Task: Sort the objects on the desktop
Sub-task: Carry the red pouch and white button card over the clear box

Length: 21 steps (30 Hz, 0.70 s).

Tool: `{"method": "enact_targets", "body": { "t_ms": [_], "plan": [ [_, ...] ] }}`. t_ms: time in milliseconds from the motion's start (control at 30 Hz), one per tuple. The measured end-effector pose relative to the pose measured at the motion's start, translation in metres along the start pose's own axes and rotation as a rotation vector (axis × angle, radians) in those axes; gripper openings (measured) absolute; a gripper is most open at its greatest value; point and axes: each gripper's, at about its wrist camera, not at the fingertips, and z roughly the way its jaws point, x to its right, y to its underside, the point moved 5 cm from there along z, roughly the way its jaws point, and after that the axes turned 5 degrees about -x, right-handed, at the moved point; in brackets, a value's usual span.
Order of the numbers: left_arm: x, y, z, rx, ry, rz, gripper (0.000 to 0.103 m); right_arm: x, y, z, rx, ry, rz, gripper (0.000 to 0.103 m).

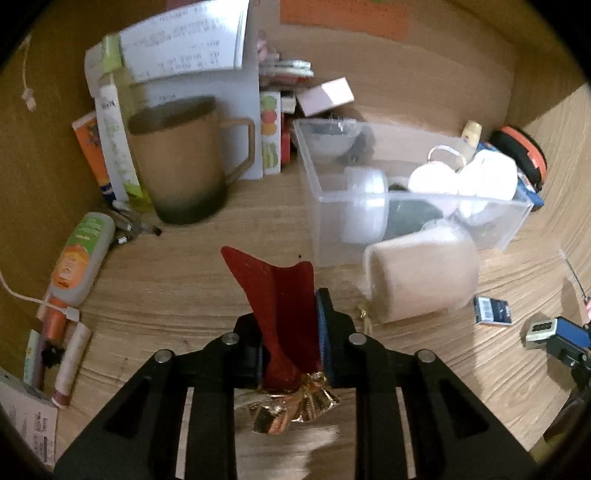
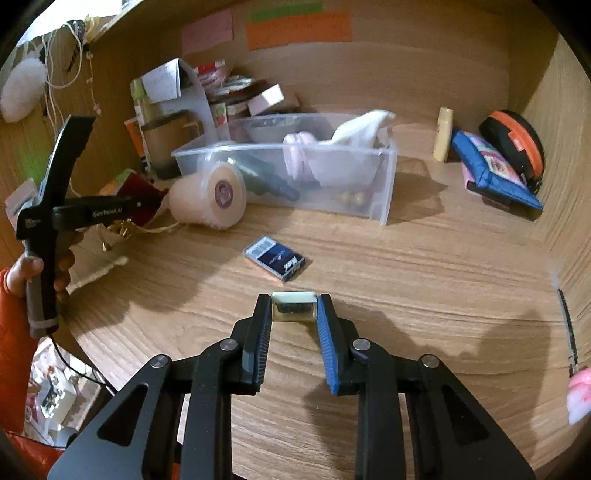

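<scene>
1 red bag (image 1: 284,314) clamped upright in left gripper (image 1: 290,332), long axis pointing away; right gripper (image 2: 293,314) grips 1 small box (image 2: 293,308) crosswise.

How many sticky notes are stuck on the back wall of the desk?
3: a pink note on the left, a green note on top right of it, and an orange note directly beneath the green. Clutter may hide others.

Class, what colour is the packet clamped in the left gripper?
Dark red packet with gold trim; left wrist view shows it best.
</scene>
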Motion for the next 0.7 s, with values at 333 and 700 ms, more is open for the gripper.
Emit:
{"method": "enact_targets", "body": {
  "t_ms": [333,700],
  "plan": [
    [0.007,-0.01,-0.042,0.096,0.021,-0.004,0.022,-0.003,-0.015,-0.017,0.061,0.008,-0.001,0.022],
    [0.027,-0.024,-0.076,0.172,0.016,0.041,0.022,-0.008,-0.043,-0.042,0.146,0.005,-0.025,0.022]
  ]
}}
